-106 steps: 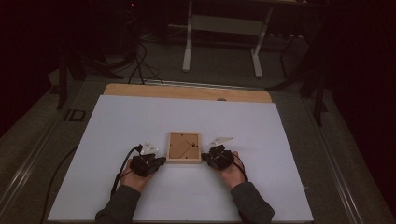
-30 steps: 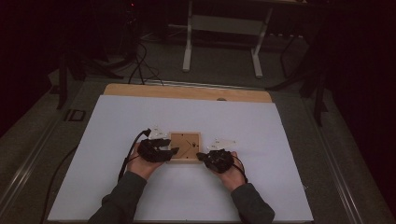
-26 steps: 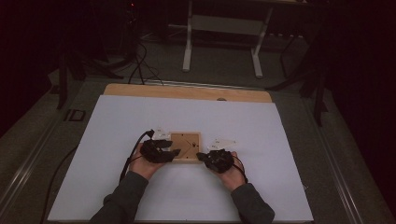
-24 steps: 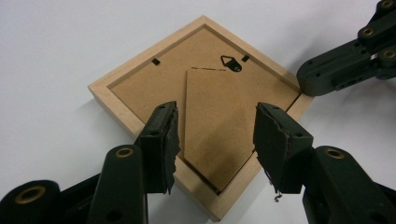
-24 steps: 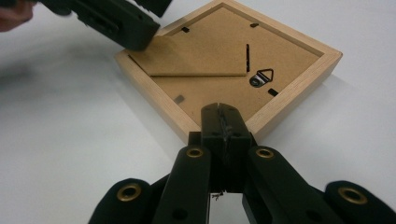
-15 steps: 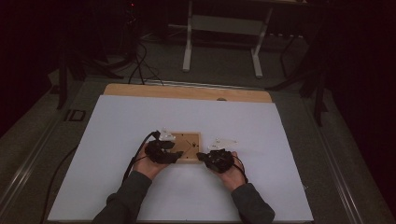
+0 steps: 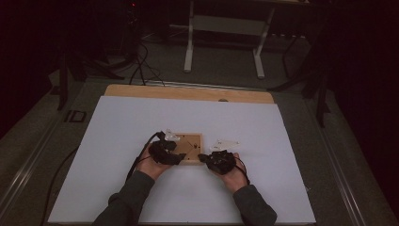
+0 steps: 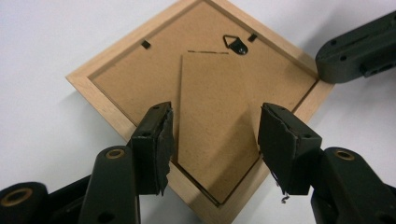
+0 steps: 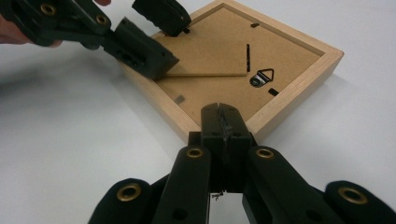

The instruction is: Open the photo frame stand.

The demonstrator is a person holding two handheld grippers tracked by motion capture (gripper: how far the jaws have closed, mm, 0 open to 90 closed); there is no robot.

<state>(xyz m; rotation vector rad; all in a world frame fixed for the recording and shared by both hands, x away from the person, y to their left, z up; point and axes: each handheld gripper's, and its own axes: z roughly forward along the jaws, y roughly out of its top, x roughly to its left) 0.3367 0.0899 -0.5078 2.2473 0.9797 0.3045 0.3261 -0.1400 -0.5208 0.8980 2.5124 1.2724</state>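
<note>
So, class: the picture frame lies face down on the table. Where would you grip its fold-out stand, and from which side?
Grip the stand at its loose pointed end, nearest the left gripper, coming from that corner of the picture frame. Its far end looks hinged beside the hanger, so probably only the near end lifts.

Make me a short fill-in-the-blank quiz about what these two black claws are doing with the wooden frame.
1. The picture frame lies with its ____ side up.
2. The right gripper has its jaws ____, pressed against the frame's rim.
3. The left gripper hovers above the frame with its jaws ____.
4. The metal hanger is shaped like a ____.

Missing words: back; shut; open; triangle
</note>
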